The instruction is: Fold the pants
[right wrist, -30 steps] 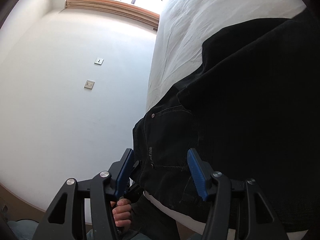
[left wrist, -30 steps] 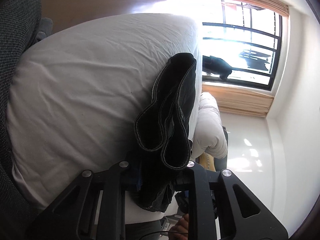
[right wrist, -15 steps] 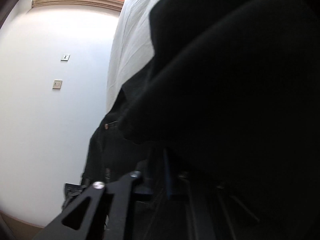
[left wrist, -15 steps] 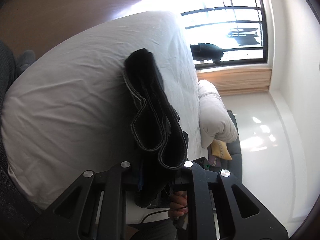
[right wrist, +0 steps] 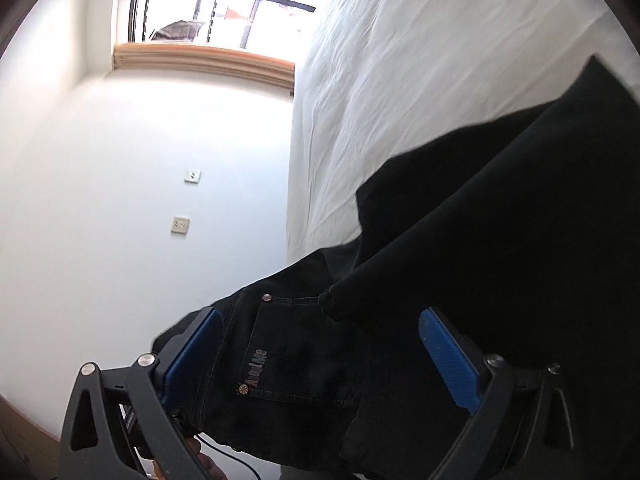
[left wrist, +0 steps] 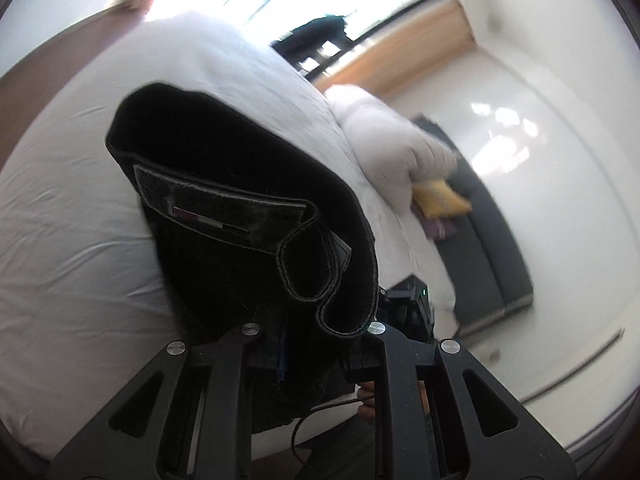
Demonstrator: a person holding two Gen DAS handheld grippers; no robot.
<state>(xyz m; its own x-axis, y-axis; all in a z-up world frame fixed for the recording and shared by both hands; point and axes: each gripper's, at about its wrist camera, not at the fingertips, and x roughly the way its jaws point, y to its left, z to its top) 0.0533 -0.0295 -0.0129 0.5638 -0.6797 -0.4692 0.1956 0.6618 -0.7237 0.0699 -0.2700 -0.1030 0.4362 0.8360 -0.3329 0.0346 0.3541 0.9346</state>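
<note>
In your left wrist view, your left gripper (left wrist: 316,344) has its fingers pinched on a bunched fold of the black pants (left wrist: 240,216), which rear up close to the lens and block much of the white bed (left wrist: 68,208) behind. To the right lie a white duvet (left wrist: 392,152), a yellow cushion (left wrist: 438,198) and a dark sofa (left wrist: 496,248); the window (left wrist: 340,4) glares at the far end.

In your right wrist view, your right gripper (right wrist: 320,364) has just been opening: its blue fingers (right wrist: 448,360) stand spread wide, with the pocket area of the pants (right wrist: 480,260) between them, not pressed. The pants drape over the near edge of the bed (right wrist: 400,80). On the left, a white wall carries two outlets (right wrist: 180,225) below the barred window (right wrist: 224,0).
</note>
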